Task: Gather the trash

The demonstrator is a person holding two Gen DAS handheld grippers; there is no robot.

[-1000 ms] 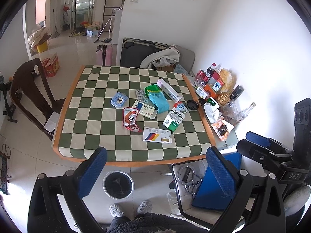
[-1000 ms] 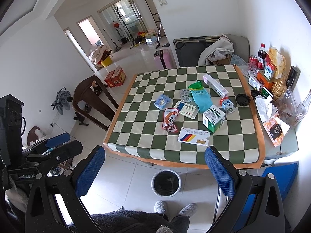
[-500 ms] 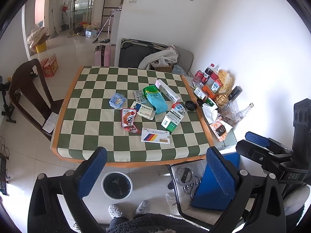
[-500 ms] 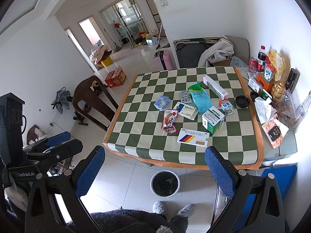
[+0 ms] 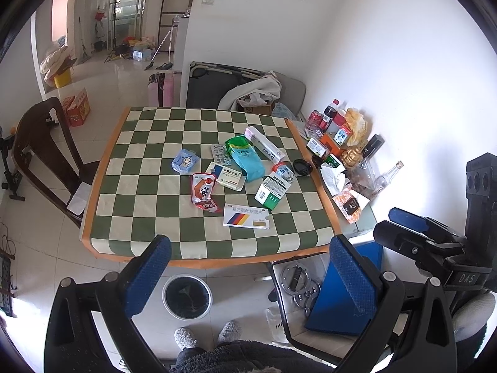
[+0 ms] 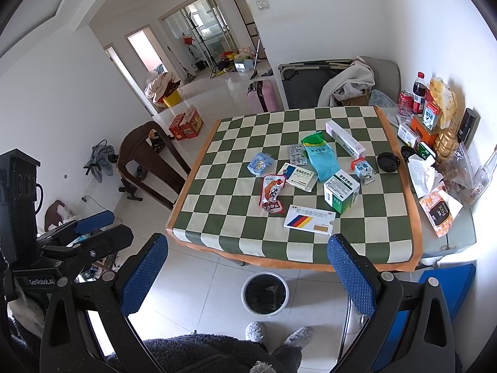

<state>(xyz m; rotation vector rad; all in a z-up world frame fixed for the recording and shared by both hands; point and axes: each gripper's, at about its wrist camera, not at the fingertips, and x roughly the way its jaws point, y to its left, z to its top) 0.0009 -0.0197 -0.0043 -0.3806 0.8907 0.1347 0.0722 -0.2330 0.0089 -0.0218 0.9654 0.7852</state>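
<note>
Litter lies mid-table on a green-and-white checked cloth: a red snack wrapper, a white box with coloured stripes, a green-and-white box, a teal bag, a blue pouch, a long white box. The same items show in the right wrist view, with the red wrapper and striped box. A round bin with a black liner stands on the floor in front of the table. My left gripper and right gripper are open, empty, held high before the table's near edge.
A dark wooden chair stands left of the table. Bottles, cans and packets crowd a side shelf on the right by the wall. A blue stool and metal parts sit on the floor at right. My feet are near the bin.
Both views have drifted slightly back and up from the table; the items appear a little smaller. Nothing on the table has moved. Both grippers stay open.
</note>
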